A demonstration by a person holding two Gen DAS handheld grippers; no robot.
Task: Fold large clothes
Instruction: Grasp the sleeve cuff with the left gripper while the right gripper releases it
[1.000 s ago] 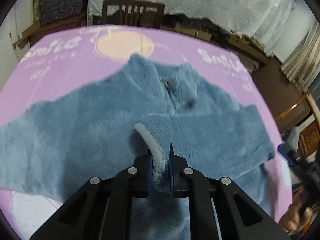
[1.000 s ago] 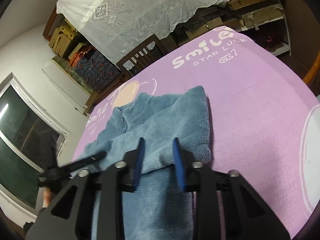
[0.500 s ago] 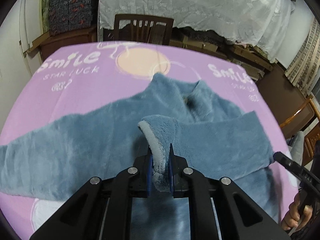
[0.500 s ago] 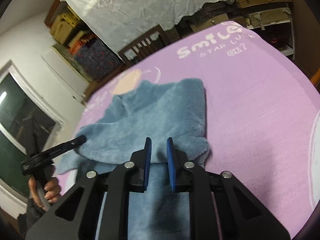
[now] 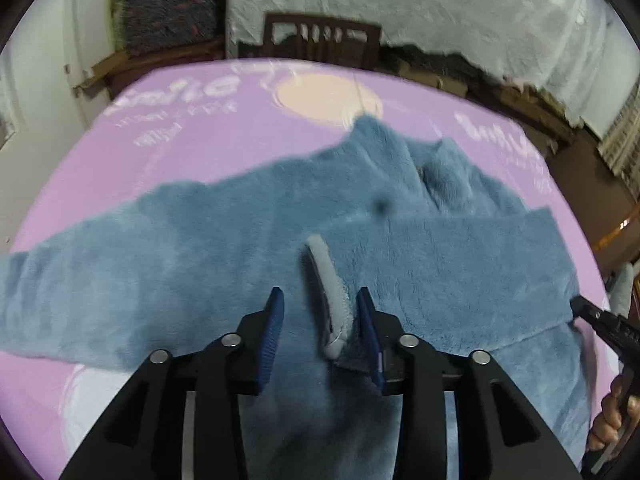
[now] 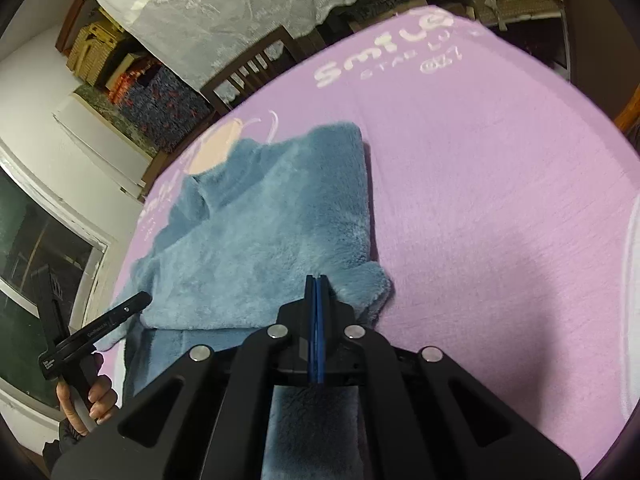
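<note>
Left wrist view: I am parting my left hand-held gripper (image 5: 318,330), its jaws just opening to drop the sleeve cuff (image 5: 326,280) between them onto the blue fleece garment (image 5: 192,256) ahead, while my right hand-held gripper (image 6: 317,294) is staying shut and empty over its folded edge.

This is a lived-in room of a home. A bed or table under a pink printed sheet (image 5: 224,152) fills the middle. A dark wooden chair (image 5: 322,42) stands at its far edge, and behind that a white lace cloth (image 6: 240,4) drapes over stacked boxes. A window (image 6: 36,240) is set in a white wall.
</note>
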